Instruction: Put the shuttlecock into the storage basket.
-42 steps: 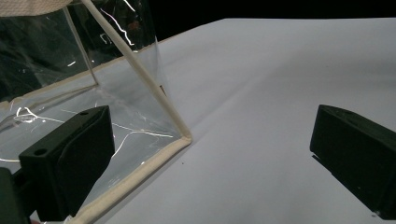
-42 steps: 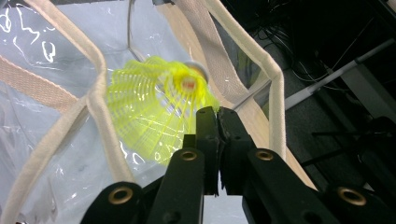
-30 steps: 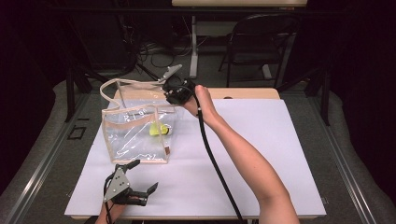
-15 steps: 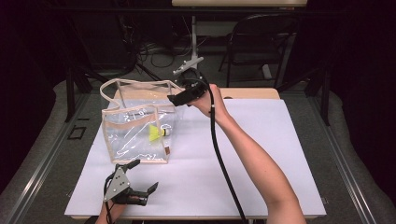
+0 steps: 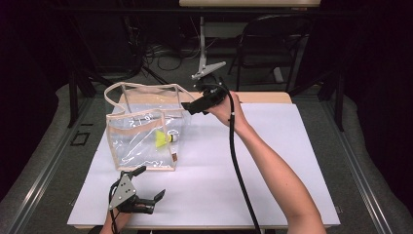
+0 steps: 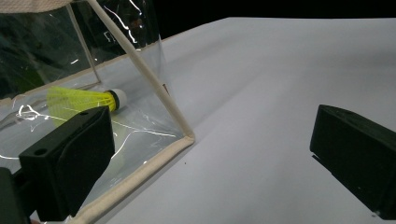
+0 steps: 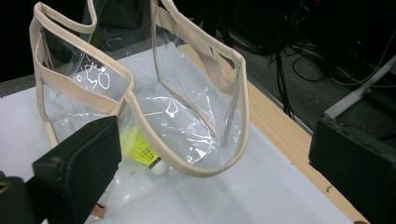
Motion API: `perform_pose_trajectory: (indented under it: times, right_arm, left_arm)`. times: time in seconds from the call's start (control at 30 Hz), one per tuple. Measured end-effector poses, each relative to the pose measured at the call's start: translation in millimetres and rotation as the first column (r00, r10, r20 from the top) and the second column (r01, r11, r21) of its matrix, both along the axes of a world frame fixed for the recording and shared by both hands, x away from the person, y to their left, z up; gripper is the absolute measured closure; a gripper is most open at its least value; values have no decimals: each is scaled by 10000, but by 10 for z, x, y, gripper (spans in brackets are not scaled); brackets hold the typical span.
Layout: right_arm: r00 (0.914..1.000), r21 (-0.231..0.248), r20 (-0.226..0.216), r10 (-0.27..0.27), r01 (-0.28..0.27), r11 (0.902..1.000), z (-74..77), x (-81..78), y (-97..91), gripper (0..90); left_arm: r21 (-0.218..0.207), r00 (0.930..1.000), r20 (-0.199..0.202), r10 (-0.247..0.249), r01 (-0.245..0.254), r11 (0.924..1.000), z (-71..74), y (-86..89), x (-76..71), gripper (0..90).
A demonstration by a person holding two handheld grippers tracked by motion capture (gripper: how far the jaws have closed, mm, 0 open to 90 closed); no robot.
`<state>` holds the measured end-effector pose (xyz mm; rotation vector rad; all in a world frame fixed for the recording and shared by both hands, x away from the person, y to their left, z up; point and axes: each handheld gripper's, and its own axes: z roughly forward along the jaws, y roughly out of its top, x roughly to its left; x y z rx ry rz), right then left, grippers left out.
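Observation:
A clear plastic bag (image 5: 141, 141) with beige trim stands open on the white sheet. A yellow shuttlecock (image 5: 163, 139) lies on its bottom, also visible through the wall (image 6: 84, 99) and from above (image 7: 140, 148). My right gripper (image 5: 191, 102) hovers open at the bag's upper right rim, jaws pointing left toward the opening (image 7: 196, 116), with nothing between them. My left gripper (image 5: 151, 183) rests open near the front left of the sheet, just in front of the bag's lower corner (image 6: 187, 137).
The white sheet (image 5: 282, 141) covers a wooden table whose bare edge (image 5: 263, 97) shows behind. A grey clamp on a stand (image 5: 208, 70) and a black chair (image 5: 272, 39) are beyond the table. The right gripper's cable (image 5: 234, 151) runs along the forearm.
My right gripper has drawn back to the right, away from over the bag's opening. The shuttlecock, the bag and the left gripper have stayed in place.

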<state>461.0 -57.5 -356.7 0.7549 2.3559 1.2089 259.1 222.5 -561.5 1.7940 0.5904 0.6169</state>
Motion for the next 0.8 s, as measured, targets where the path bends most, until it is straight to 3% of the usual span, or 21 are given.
perform_pose_trajectory:
  times: [0.8]
  right_arm:
    - [9997,17,99,213,-213,9998,-218,-333,-338,0]
  left_arm:
    - [34,10000,-17,-65,65,10000,-6,5,-17,0]
